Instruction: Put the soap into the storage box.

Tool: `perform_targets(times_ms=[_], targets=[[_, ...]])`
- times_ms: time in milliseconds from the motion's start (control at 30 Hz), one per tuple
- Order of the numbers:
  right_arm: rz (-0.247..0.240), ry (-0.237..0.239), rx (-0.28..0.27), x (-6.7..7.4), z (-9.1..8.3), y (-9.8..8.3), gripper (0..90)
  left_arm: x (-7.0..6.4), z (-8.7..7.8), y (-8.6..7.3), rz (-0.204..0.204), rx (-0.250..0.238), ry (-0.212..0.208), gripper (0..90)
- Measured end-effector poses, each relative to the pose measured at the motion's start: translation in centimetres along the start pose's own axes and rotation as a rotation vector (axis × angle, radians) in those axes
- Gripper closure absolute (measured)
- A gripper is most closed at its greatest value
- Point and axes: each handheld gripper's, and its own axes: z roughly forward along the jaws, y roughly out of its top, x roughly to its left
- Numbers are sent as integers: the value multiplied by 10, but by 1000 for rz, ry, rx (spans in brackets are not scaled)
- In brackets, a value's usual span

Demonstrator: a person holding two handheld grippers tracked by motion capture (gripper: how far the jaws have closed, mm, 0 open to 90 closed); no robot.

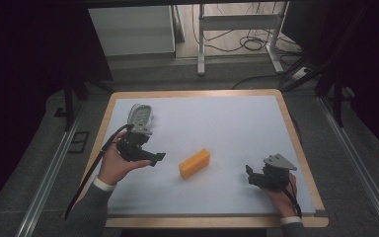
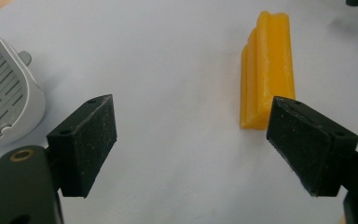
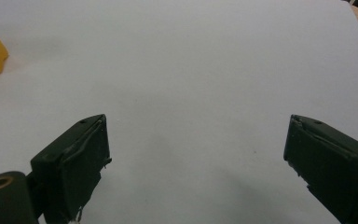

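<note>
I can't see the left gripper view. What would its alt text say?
Two black jaws of the left tool stand wide open over a white table. A yellow block lies just beyond the right-hand jaw, and a grey slotted dish sits at the left edge.

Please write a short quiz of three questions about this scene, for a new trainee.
1. True or false: the left gripper holds the yellow rectangular block.
2. Which gripper is nearer the grey slotted plastic dish: A) left, B) right?
3. Fill in: the fingers of the right gripper are ____.

Key:
1. False: both its fingers are apart, with the block lying free on the white table surface.
2. A.
3. Open, with nothing between them.
</note>
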Motion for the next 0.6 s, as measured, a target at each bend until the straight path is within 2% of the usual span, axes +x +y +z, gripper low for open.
perform_targets(times_ms=[333, 400, 600], targets=[[-6, 1, 4, 0, 1, 0, 70, -8, 8, 11, 22, 11, -28, 168], [-5, 0, 4, 0, 1, 0, 70, -11, 10, 13, 31, 18, -23, 168], [-7, 0, 3, 0, 1, 0, 70, -19, 16, 18, 42, -4, -32, 168]])
